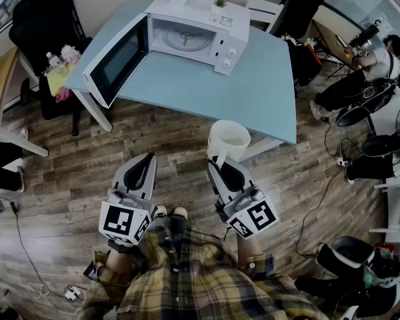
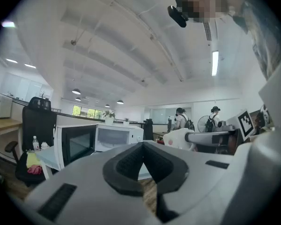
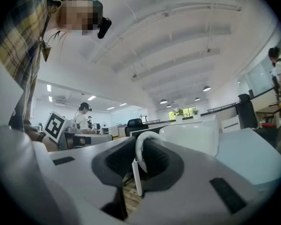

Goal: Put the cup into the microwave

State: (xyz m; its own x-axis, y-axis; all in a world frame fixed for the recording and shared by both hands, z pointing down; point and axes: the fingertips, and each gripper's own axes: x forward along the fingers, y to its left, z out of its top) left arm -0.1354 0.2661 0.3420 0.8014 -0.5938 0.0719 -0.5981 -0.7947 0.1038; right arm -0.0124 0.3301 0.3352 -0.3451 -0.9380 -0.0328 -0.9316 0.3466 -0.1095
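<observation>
white and glazed, the thin loop handle (image 3: 140,148) is what the right claw (image 3: 139,165) is pinching, so the cup (image 1: 229,141) is carried with its whole body hung out past the jaw tips. the left claw (image 1: 147,160) is pressed together on nothing and is held level beside the right one.

the cup is in the air, well short of the microwave (image 1: 193,35) and just off the near edge of the counter (image 1: 260,92) that bears it. the microwave's door (image 1: 117,62) is swung wide to its left, and the glass plate (image 1: 187,37) inside is left bare.

the cup is judged stiff, fairly heavy for its size, slippery and breakable. since its weight lies off to one side of the grip, it may pivot about the handle if tipped. the handle is judged the only part narrow enough to be taken, and it is best gripped low on the loop, close to the wall.
</observation>
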